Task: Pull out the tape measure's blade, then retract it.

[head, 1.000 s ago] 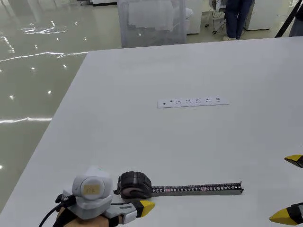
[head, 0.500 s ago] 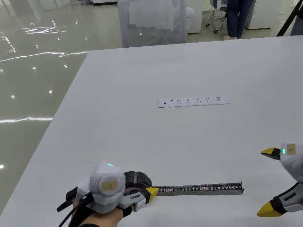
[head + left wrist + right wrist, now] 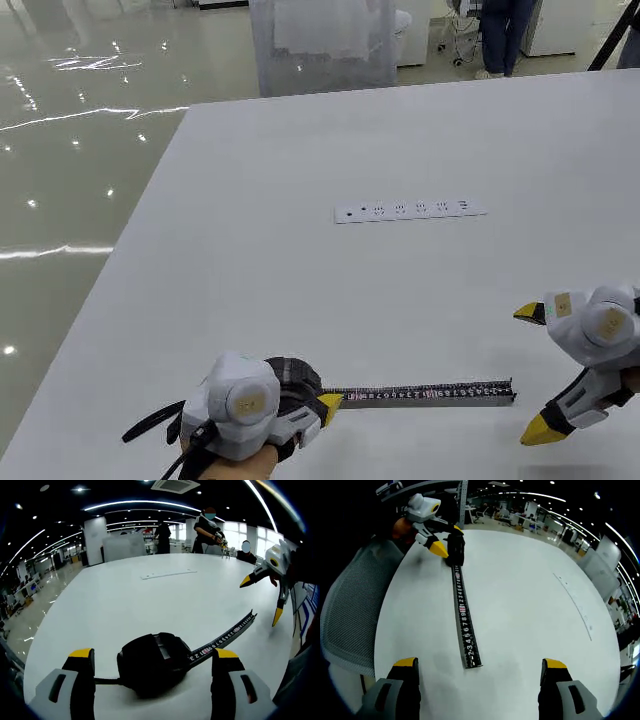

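My left gripper [image 3: 152, 655] has its two yellow fingertips [image 3: 80, 653] spread wide, one on each side of the black case of the tape measure [image 3: 155, 662]; there is a gap on both sides and they grip nothing. My right gripper [image 3: 480, 663] is just as wide apart, its two yellow fingertips [image 3: 554, 664] holding nothing, with the free end of the blade [image 3: 465, 620] lying on the table between them and just ahead. That makes two grippers and four yellow tips, all clear of the tool.

There is one tape measure: its case sits near the front edge of the white workbench [image 3: 300, 250], and its one blade, drawn out and flat, runs from the case towards my right gripper, numbers facing up. Farther back, well apart from the tape, lies one flat white power strip [image 3: 410, 210]. Beyond the far edge of the bench one person's legs [image 3: 500, 40] stand on the glossy floor
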Demonstrator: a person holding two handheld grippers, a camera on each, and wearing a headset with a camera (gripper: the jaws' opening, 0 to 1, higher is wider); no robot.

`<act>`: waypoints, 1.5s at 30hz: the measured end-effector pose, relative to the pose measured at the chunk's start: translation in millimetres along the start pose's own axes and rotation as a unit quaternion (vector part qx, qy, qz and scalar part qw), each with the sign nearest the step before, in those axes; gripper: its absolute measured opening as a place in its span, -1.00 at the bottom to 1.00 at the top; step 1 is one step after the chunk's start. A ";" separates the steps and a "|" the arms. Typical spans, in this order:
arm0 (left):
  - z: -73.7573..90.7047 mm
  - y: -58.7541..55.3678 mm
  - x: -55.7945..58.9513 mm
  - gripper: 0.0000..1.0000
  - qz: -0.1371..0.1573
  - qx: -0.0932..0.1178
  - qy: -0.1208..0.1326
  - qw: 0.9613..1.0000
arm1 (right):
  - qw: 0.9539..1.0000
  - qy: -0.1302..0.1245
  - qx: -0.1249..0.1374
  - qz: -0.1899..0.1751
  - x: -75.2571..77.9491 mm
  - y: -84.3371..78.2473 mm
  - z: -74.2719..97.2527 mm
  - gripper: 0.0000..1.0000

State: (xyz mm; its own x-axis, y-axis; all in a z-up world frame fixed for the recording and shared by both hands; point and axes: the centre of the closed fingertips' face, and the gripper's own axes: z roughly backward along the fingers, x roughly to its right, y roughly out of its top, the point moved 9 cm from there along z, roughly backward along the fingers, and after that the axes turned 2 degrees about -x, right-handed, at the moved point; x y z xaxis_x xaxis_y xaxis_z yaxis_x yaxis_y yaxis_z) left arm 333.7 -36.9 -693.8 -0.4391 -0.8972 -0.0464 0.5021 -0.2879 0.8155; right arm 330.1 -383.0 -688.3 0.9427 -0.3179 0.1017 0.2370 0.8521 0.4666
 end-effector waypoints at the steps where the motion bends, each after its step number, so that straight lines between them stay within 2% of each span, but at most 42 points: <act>1: -0.8 -0.3 0.7 0.89 0.001 0.001 -0.006 1.000 | 1.000 0.001 -0.002 0.003 -0.2 0.4 -1.7 0.99; 2: -2.2 -1.8 1.5 0.85 0.007 -0.005 -0.007 1.000 | 1.000 0.003 -0.003 0.005 0.1 0.6 -4.0 0.99; 4: -3.0 -2.6 1.6 0.86 0.000 -0.002 -0.004 1.000 | 1.000 0.010 -0.005 0.003 1.3 0.5 -7.7 0.99; 5: -3.7 -2.9 1.5 0.83 0.002 -0.001 -0.008 1.000 | 1.000 0.011 -0.007 0.003 0.8 1.3 -8.3 0.99; 7: -4.1 -3.0 0.3 0.81 0.006 0.003 0.000 1.000 | 1.000 0.014 -0.008 0.003 1.3 2.2 -10.4 0.99; 14: -8.3 -2.6 -0.8 0.50 0.004 -0.002 0.003 1.000 | 1.000 0.019 -0.016 0.008 0.6 3.5 -15.5 0.99; 16: -10.1 -2.7 -1.4 0.42 0.010 -0.005 0.004 1.000 | 0.999 0.022 -0.024 0.013 1.2 2.1 -15.8 0.81; 18: -10.7 -3.5 -1.9 0.34 0.019 -0.007 0.008 1.000 | 0.999 0.023 -0.024 0.009 1.6 1.7 -17.3 0.82; 20: -12.2 -5.7 -0.8 0.30 0.032 -0.013 0.003 0.999 | 0.999 0.022 -0.027 0.015 1.7 1.7 -16.8 0.70; 22: -12.5 -6.8 -0.8 0.30 0.013 -0.017 0.005 1.000 | 0.999 0.026 -0.034 0.020 2.2 0.5 -18.2 0.62; 23: -12.4 -7.2 0.2 0.23 0.017 -0.018 -0.002 1.000 | 0.999 0.027 -0.038 0.024 1.7 0.0 -18.1 0.56; 33: -12.2 -6.5 -0.7 0.22 0.030 -0.017 0.007 0.999 | 0.997 0.042 -0.049 0.030 -1.6 -1.3 -17.8 0.01; 36: -10.2 -0.4 -0.7 0.23 0.051 -0.004 0.006 0.999 | 0.997 0.048 -0.051 0.031 -2.9 -1.0 -18.5 -0.12; 39: -10.7 3.6 1.0 0.26 0.049 -0.004 0.008 0.999 | 0.997 0.051 -0.050 0.029 -2.7 0.7 -19.0 -0.25; 45: -10.9 2.8 1.1 0.23 0.053 -0.014 0.014 0.998 | 0.997 0.055 -0.052 0.029 -3.7 4.4 -20.3 -0.43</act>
State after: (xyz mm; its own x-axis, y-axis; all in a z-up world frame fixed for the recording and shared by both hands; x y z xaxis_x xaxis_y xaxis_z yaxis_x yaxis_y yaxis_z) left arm 342.7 -42.4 -697.9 -0.3616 -0.9321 0.0221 0.5646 -0.2001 0.8007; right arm 332.4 -369.7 -704.5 0.9743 -0.2235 0.0263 0.1985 0.9085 0.3677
